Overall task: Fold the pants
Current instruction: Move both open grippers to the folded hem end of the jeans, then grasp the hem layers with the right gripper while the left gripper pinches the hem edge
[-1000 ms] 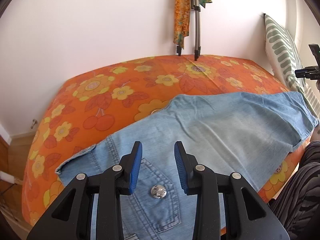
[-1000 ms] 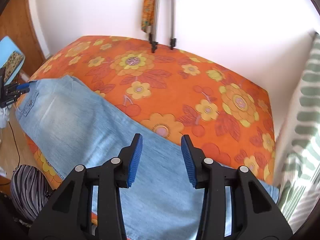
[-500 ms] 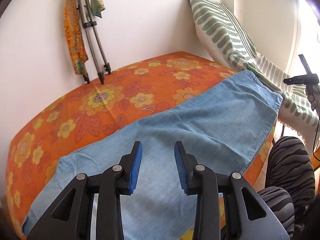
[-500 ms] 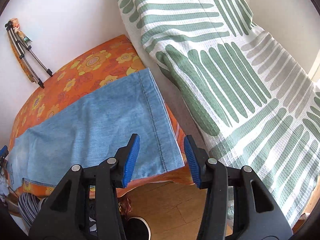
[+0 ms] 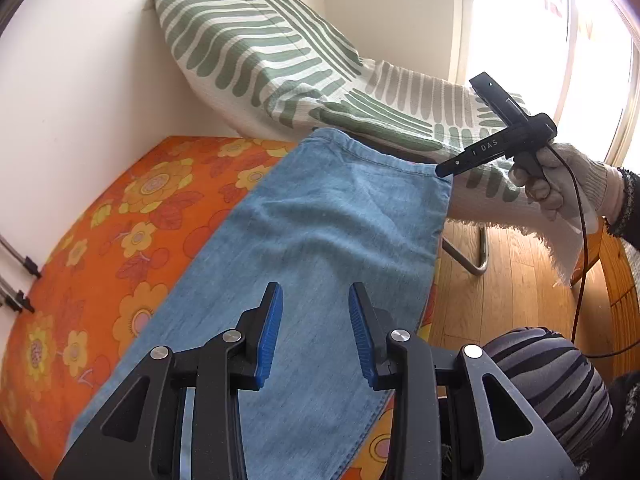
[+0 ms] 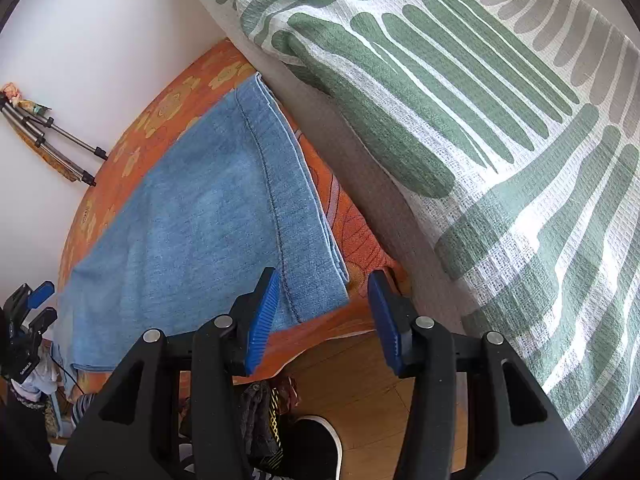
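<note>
Light blue denim pants [image 5: 320,240] lie flat along the near edge of an orange floral bed [image 5: 120,216]. My left gripper [image 5: 315,332] is open and empty above the middle of the leg. My right gripper [image 6: 322,316] is open and empty, its jaws standing on either side of the near corner of the leg hem [image 6: 304,240]. The right gripper also shows in the left wrist view [image 5: 444,170], at the hem corner. The waist end is out of view.
A green-striped white pillow [image 6: 460,120] leans on the wall by the hem end. A tripod [image 6: 52,140] stands on the far side of the bed. Wooden floor [image 5: 500,288] and the person's striped knee [image 5: 552,376] lie below the bed's edge.
Both grippers have swung right along the pants toward the hem end. The right gripper has come close to the hem corner. Both stay open.
</note>
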Motion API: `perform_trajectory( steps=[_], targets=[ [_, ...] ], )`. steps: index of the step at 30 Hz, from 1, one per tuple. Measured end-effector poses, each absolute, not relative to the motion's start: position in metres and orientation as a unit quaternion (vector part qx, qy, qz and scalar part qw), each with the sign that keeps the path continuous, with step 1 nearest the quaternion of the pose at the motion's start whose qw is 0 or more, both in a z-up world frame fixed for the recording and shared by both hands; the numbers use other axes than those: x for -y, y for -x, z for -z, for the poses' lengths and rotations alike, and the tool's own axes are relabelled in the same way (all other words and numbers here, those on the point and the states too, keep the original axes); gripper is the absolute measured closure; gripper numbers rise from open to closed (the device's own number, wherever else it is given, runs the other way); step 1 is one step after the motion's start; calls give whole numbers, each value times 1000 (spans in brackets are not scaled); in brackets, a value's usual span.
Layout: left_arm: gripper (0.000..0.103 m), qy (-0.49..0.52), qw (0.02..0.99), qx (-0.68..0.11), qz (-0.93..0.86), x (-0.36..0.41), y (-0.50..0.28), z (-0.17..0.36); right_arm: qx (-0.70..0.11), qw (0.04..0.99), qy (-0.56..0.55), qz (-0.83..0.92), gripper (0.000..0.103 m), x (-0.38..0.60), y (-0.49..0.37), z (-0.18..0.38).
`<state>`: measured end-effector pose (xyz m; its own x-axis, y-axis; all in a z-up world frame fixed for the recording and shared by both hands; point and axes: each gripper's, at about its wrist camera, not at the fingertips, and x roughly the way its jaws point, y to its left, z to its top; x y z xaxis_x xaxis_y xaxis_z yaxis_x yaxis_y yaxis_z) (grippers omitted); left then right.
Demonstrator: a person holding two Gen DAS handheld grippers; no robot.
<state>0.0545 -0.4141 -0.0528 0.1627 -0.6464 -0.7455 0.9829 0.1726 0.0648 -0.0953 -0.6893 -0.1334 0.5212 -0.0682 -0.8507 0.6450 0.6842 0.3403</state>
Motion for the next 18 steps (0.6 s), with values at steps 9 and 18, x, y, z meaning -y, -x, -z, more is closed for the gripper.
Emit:
perform_trajectory(
  steps=[9,18],
  targets=[
    [65,-318,623,-279,658,514,16,74,-437,798,-360,209,83,699,86,129],
    [65,-337,599,-286,668,584,41,108,-407,800,-401,182,92,706,87,112]
  ],
)
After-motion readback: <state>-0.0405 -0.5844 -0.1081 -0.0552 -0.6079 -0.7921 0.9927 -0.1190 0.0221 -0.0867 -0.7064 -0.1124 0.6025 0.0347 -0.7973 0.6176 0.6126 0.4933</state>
